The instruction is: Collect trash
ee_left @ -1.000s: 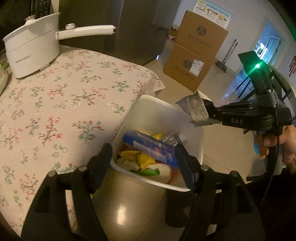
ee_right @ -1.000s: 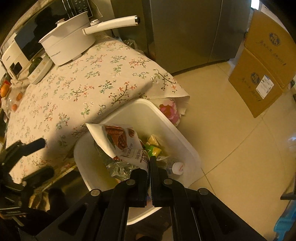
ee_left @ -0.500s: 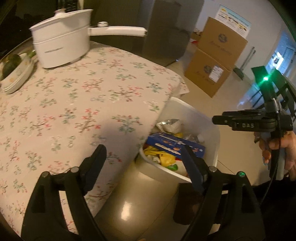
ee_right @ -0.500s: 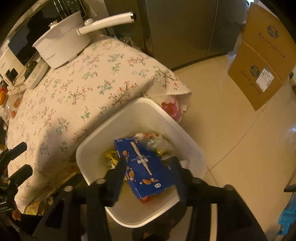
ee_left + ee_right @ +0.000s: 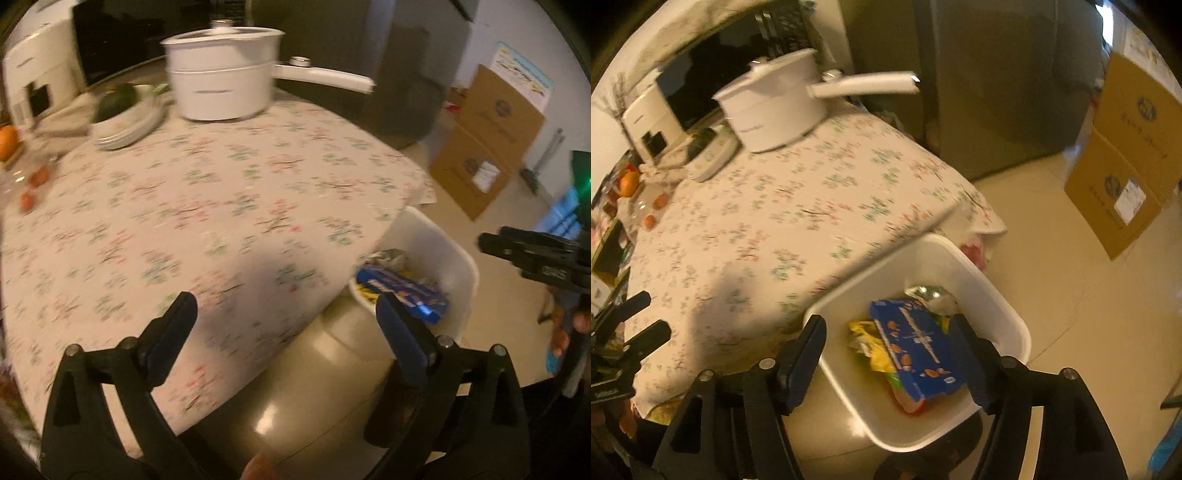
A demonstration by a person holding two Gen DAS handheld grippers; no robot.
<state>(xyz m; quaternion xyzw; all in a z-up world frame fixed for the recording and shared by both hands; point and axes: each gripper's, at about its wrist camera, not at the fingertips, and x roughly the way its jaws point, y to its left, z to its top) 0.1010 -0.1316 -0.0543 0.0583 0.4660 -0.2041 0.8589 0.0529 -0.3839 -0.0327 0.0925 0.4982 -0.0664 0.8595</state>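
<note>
A white trash bin stands on the floor at the corner of the floral-cloth table. It holds a blue snack box, yellow wrappers and a crumpled silvery wrapper. My right gripper is open and empty just above the bin. My left gripper is open and empty over the table's near edge, with the bin to its right. The right gripper also shows in the left wrist view.
A white pot with a long handle and a bowl with a dark vegetable stand at the table's far side. Oranges and small red fruits lie at the left. Cardboard boxes and a grey fridge stand beyond.
My right gripper opened and the printed wrapper dropped into the bin. Both grippers then drew back and up, away from the bin, and the left one swung toward the table.
</note>
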